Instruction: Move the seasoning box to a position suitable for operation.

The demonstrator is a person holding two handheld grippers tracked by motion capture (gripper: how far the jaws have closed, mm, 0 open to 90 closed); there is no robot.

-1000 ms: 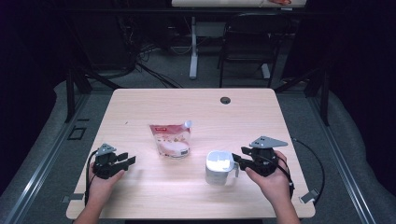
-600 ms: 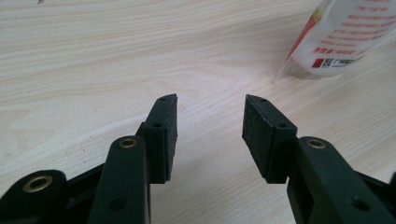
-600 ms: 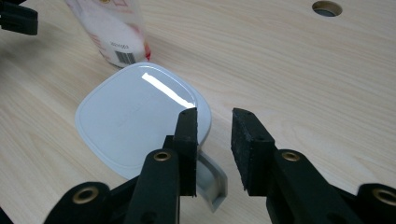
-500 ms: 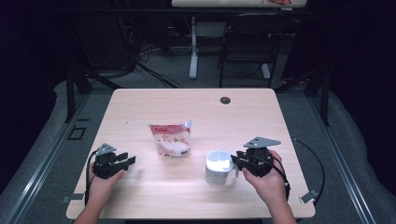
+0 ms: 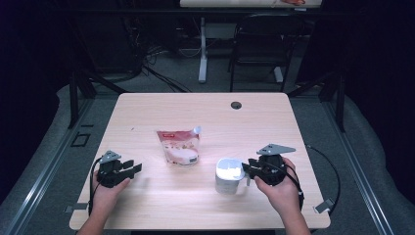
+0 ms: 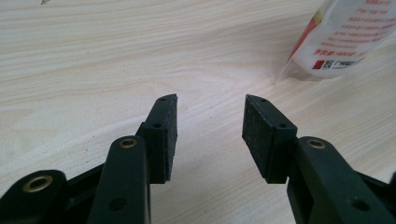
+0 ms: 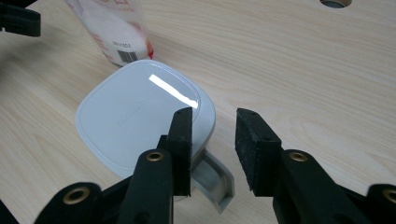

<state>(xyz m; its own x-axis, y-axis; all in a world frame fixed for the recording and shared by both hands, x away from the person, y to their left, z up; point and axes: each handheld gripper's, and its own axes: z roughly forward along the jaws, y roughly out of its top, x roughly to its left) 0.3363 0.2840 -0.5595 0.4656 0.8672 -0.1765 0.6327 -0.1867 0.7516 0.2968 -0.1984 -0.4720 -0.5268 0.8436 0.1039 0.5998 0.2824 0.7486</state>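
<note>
A white square-lidded cup (image 5: 229, 172) with a grey handle (image 7: 212, 179) stands at the front right of the wooden table (image 5: 205, 112). My right gripper (image 5: 246, 169) is at the cup's right side. Its jaws straddle the handle, the left one over the lid's (image 7: 140, 114) edge. They have just been opening a little, and I see no pad pressing on the handle. A red-and-white spouted pouch (image 5: 179, 145) lies at mid-table. My left gripper (image 5: 136, 167) rests at the front left, open and empty, aimed at the pouch's (image 6: 345, 37) corner.
A round cable hole (image 5: 236, 105) sits near the table's far edge. Beyond the table are a dark chair (image 5: 259, 44) and a white desk leg (image 5: 202, 49). A cable (image 5: 333, 171) trails off my right gripper over the right edge.
My right gripper has slid left up to the cup, and its jaws have narrowed around the handle. The left gripper, the cup and the pouch have stayed put.
</note>
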